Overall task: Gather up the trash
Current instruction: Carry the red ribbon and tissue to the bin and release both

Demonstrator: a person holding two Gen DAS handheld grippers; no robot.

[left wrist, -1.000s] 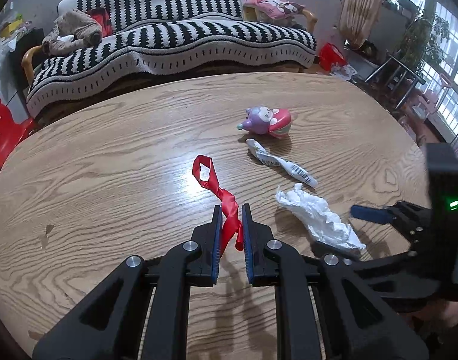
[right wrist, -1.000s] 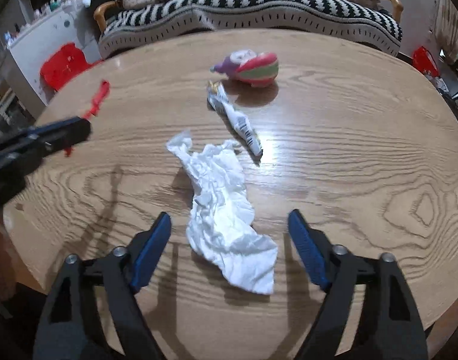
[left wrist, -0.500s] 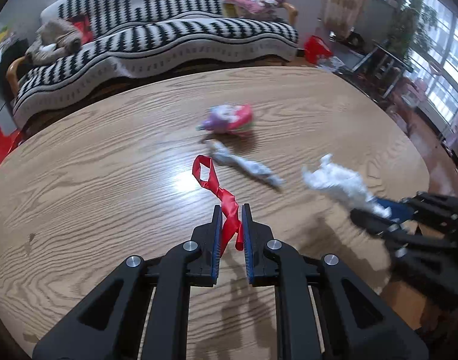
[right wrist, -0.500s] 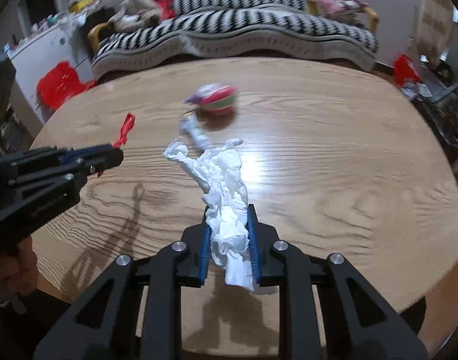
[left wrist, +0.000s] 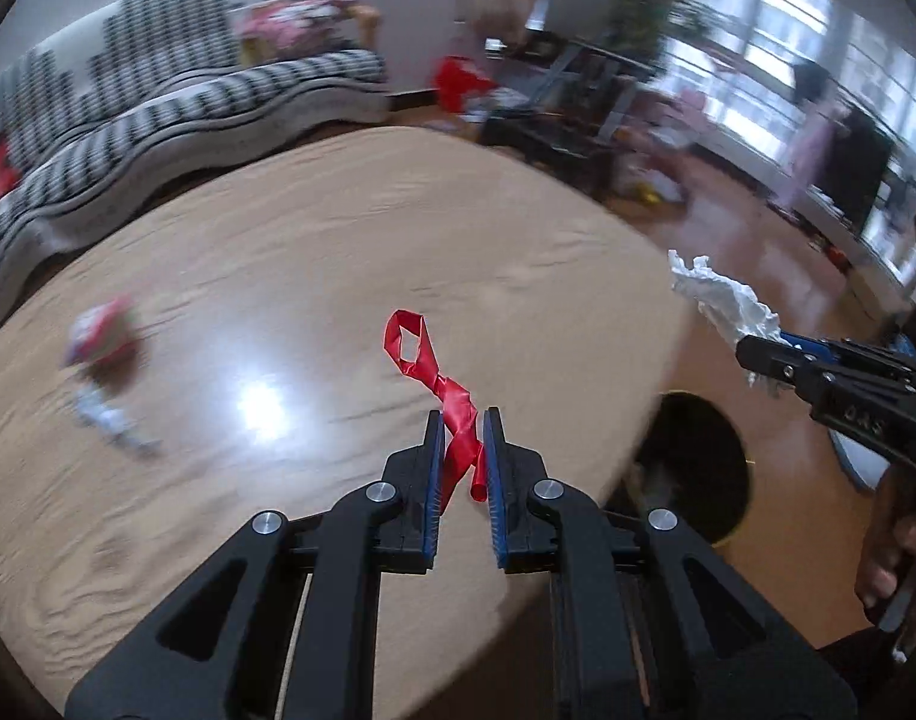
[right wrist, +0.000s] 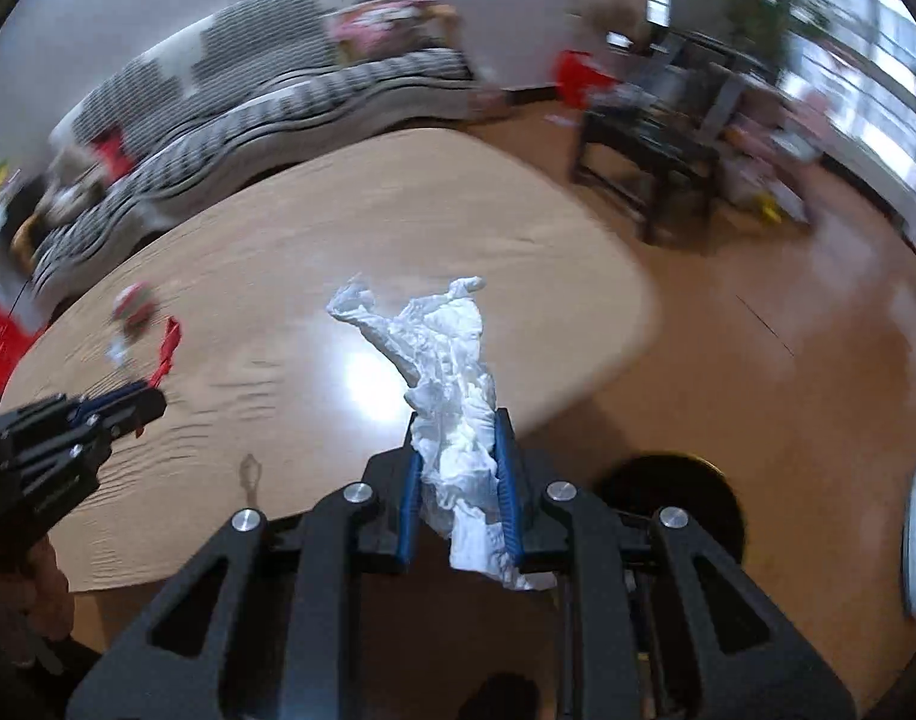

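Observation:
My left gripper [left wrist: 462, 420] is shut on a red plastic strip [left wrist: 440, 378] and holds it in the air above the table's right part. My right gripper [right wrist: 458, 420] is shut on a crumpled white tissue [right wrist: 446, 360], held up past the table's edge; the tissue also shows in the left wrist view [left wrist: 721, 300]. A round black bin [left wrist: 691, 468] stands on the floor below the table's edge, also seen in the right wrist view [right wrist: 673, 498]. A white wrapper [left wrist: 107, 420] still lies on the table.
The oval wooden table [left wrist: 278, 276] carries a pink and purple toy [left wrist: 101, 339] at the left. A striped sofa [left wrist: 158, 102] stands behind it. A dark side table [right wrist: 649, 150] and clutter are to the right on the wooden floor.
Both grippers have swung right with their loads, away from the table's middle toward its right edge. The black bin has come into view below. The right gripper shut on the tissue earlier.

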